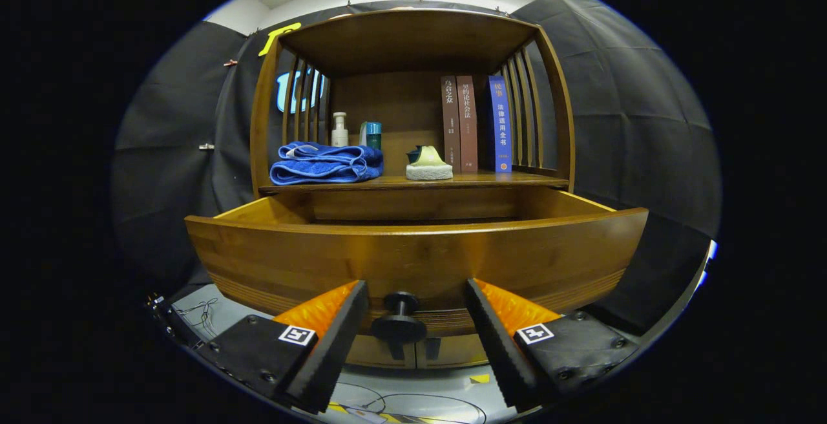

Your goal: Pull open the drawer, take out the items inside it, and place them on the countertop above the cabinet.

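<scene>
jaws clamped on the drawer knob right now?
No. The gripper is open: its jaws stand apart on either side of the black knob of the pulled-out drawer, with gaps showing.

drawer (413, 253) inside: hidden behind its front panel | books (475, 123) titles: too small (blurred)

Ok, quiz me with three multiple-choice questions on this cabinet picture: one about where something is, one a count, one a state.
1. Where is the folded blue towel?
A. on the shelf above the drawer
B. inside the drawer
C. on the floor

2. How many upright books stand on the shelf?
A. one
B. three
C. five

3. What state is the wooden drawer in?
A. shut
B. pulled open
C. removed

Answers:
1 A, it lies on the shelf beside a pump bottle.
2 B, two brown, one blue.
3 B, its front juts out, with the black round knob between the open gripper fingers.
</scene>
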### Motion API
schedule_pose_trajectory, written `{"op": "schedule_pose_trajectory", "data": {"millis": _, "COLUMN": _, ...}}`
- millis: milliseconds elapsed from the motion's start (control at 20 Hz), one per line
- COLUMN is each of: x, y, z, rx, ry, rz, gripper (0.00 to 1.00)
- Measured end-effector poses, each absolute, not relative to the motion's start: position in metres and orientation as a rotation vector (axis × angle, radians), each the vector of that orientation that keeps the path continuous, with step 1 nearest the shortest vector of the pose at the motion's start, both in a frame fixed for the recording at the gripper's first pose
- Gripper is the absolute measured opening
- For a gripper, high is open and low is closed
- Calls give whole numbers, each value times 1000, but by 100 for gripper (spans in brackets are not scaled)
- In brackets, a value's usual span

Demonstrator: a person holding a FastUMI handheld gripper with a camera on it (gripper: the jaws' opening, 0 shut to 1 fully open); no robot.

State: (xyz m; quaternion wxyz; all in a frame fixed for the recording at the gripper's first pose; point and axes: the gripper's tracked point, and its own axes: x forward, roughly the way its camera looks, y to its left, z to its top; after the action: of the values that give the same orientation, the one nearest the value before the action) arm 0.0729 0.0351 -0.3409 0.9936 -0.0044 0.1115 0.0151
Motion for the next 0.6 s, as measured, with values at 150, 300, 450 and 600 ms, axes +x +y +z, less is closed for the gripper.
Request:
{"op": "schedule_pose_trajectory", "data": {"millis": 150, "x": 75, "y": 33, "z": -339, "rx": -94, "ry": 239, "rz": 25, "gripper": 97}}
{"op": "schedule_pose_trajectory", "data": {"millis": 300, "x": 88, "y": 38, "z": -328, "rx": -101, "ry": 215, "rz": 44, "gripper": 98}}
{"op": "schedule_pose_trajectory", "data": {"millis": 450, "x": 103, "y": 39, "z": -325, "rx": -36, "ry": 207, "rz": 54, "gripper": 99}}
{"op": "schedule_pose_trajectory", "data": {"millis": 600, "x": 121, "y": 40, "z": -329, "rx": -66, "ry": 218, "rz": 61, "gripper": 99}}
